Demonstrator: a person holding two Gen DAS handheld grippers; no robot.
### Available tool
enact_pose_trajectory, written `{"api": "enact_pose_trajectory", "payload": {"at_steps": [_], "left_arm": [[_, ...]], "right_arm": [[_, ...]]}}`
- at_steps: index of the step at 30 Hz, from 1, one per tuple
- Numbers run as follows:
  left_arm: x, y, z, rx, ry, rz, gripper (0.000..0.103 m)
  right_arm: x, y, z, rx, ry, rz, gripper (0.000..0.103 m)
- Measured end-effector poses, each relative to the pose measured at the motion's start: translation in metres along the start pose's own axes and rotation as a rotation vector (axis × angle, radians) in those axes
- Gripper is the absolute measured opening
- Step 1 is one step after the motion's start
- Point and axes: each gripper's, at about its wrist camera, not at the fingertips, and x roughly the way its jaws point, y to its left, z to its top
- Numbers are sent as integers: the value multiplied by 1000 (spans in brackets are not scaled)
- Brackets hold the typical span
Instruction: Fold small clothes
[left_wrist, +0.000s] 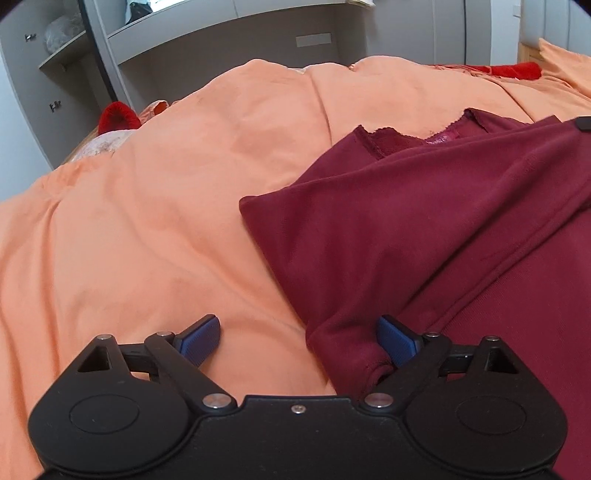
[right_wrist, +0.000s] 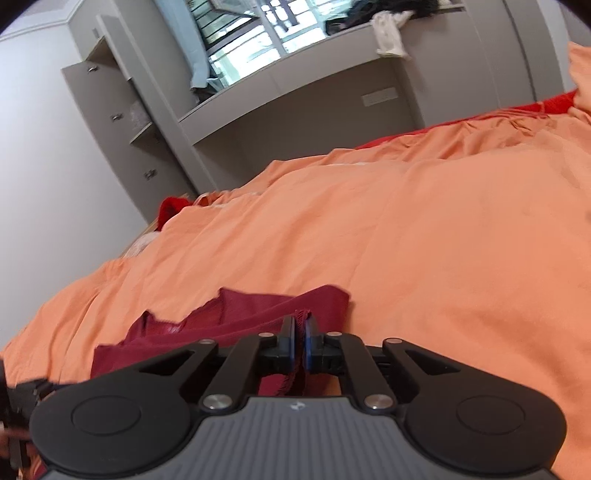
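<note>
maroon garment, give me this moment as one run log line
stage: fold start | left gripper: open, hem between pads | right gripper: shut on maroon garment edge | surface: orange bedspread

Right gripper pinching garment
Blue pads are clamped on the maroon cloth's frayed edge; it lies on an orange bedcover before grey shelves.

Soft, even daylight; window glares white, right view slightly blurred, fisheye bends edges, dark corners.
</note>
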Motion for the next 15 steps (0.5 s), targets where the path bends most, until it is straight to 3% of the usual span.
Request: {"api": "enact_pose_trajectory", "payload": {"at_steps": [3,5,7,9,12,15], "left_arm": [[-1,3,0,4,3,-14,93],[-12,11,1,-39,-12,-16,92],[-30,20,5,-91,-73,-18,93],[-49,28,14,-114,-135,-23,99],[-60,23,35,-123,-190,-45,101],[-51,-1,56,-118,-201,-73,101]], "right_arm": [[13,1,-7,-43,56,-44,5],[12,1,-10,-37,65,-65,11],[-4,0,-9,-19,8,-72,23],[-25,8,-9,-53,-37,-77,23],[-40,40,-5,-113,-26,38,23],[-24,97,-10,-217,55,167,23]]}}
